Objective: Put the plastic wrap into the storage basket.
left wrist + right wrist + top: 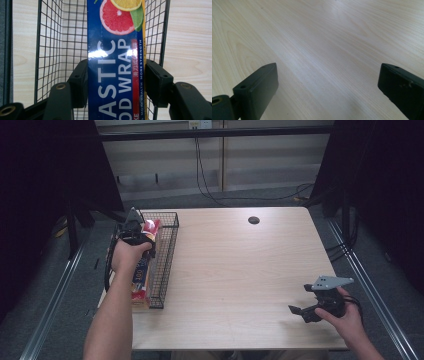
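Observation:
A long blue box of plastic food wrap with citrus pictures lies lengthwise in a black wire basket at the table's left edge. My left gripper is over the basket's far half. In the left gripper view its two black jaws press against both long sides of the box, so the left gripper is shut on it, with the basket's mesh around. My right gripper hovers near the table's front right corner. It is open, with its jaws wide apart and nothing but bare wood between them.
The light wooden table has a round cable hole near its far edge. Black curtains hang at both sides, and cables run across the floor behind the table.

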`<state>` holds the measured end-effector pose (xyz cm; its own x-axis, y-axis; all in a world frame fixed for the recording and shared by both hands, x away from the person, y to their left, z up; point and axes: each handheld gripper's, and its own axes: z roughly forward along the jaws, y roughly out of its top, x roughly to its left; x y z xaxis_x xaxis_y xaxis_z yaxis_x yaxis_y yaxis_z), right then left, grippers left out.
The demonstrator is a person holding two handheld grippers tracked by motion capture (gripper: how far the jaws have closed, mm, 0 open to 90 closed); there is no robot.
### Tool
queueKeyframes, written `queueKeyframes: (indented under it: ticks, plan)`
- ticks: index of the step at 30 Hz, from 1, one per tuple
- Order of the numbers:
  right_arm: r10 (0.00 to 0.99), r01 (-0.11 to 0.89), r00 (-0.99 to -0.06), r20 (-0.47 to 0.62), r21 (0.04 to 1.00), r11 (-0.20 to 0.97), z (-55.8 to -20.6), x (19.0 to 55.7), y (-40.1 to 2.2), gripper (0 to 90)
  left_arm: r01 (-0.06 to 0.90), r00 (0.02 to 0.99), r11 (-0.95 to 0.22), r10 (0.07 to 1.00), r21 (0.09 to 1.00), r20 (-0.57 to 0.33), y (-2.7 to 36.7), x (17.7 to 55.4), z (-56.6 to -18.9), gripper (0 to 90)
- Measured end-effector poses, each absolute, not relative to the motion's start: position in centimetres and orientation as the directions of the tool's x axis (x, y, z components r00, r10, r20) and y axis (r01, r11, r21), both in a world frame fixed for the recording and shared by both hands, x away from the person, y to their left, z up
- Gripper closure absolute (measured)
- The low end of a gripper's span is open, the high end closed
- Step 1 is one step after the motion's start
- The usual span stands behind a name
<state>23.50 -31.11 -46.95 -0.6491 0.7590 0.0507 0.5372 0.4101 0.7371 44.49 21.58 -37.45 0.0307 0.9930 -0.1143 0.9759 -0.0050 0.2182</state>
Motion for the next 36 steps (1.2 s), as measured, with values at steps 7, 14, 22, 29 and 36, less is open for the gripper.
queueKeyframes:
  ticks: [7, 14, 22, 29, 36]
  plan:
    - [0.759, 0.538, -0.649, 0.054, 0.738, 0.407, -47.0, 23.5, -31.1, 2.8, 0.979, 0.014, 0.009, 0.994, 0.202, -0.111, 21.7, 44.7, -38.3, 43.0]
    - [0.758, 0.534, -0.650, 0.051, 0.740, 0.408, -46.9, 23.5, -31.1, 2.9, 0.976, -0.036, 0.059, 0.993, 0.207, -0.114, 22.2, 44.5, -39.1, 40.8]
    - [0.754, 0.535, -0.654, 0.057, 0.740, 0.408, -46.9, 23.7, -30.8, 2.9, 0.947, -0.040, 0.098, 0.981, 0.306, -0.190, 22.0, 43.5, -35.9, 29.9]
    - [0.755, 0.535, -0.653, 0.059, 0.742, 0.404, -46.8, 23.6, -30.9, 2.9, 0.926, 0.043, 0.053, 0.968, 0.373, -0.245, 19.4, 42.3, -33.4, 21.6]
    - [0.754, 0.530, -0.654, 0.058, 0.747, 0.402, -46.8, 23.6, -31.0, 2.9, 0.905, 0.118, 0.015, 0.952, 0.426, -0.283, 17.3, 41.4, -32.7, 15.6]
